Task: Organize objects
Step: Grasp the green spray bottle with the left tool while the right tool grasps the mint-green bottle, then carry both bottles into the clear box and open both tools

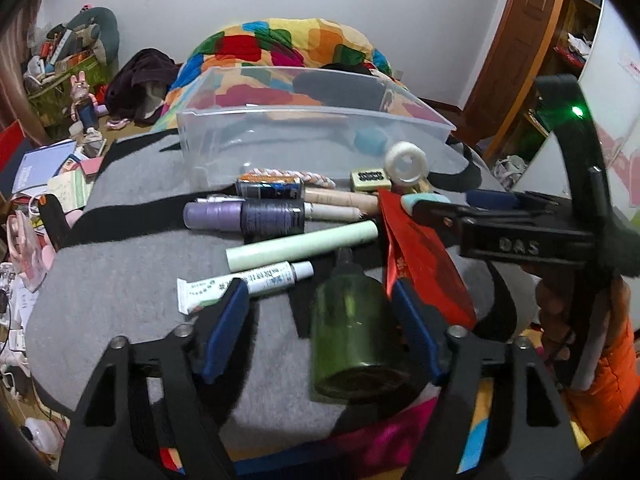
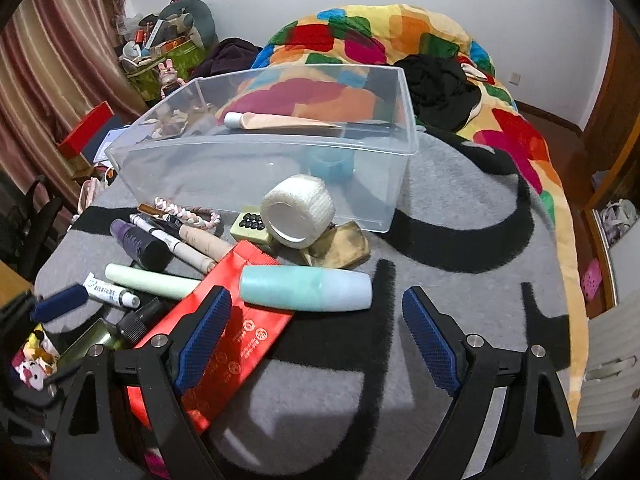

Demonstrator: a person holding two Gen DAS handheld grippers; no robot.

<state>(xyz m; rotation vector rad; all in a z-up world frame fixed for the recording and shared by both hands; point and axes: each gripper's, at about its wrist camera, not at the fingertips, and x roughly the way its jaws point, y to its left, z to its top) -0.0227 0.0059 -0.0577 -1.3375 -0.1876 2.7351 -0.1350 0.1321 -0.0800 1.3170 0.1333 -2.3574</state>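
on the grey blanket (image 2: 460,200), a clear plastic bin (image 2: 256,148) holds a peach tube (image 2: 280,121) and a blue cup (image 2: 331,162). left gripper (image 1: 320,312): jaws apart around a green bottle (image 1: 352,332), right pad beside its wall, contact not clear. right gripper (image 2: 316,320): jaws wide, just below a teal bottle (image 2: 306,288) lying on a red packet (image 2: 224,328)

Even indoor light, fisheye-warped edges, slight blur.
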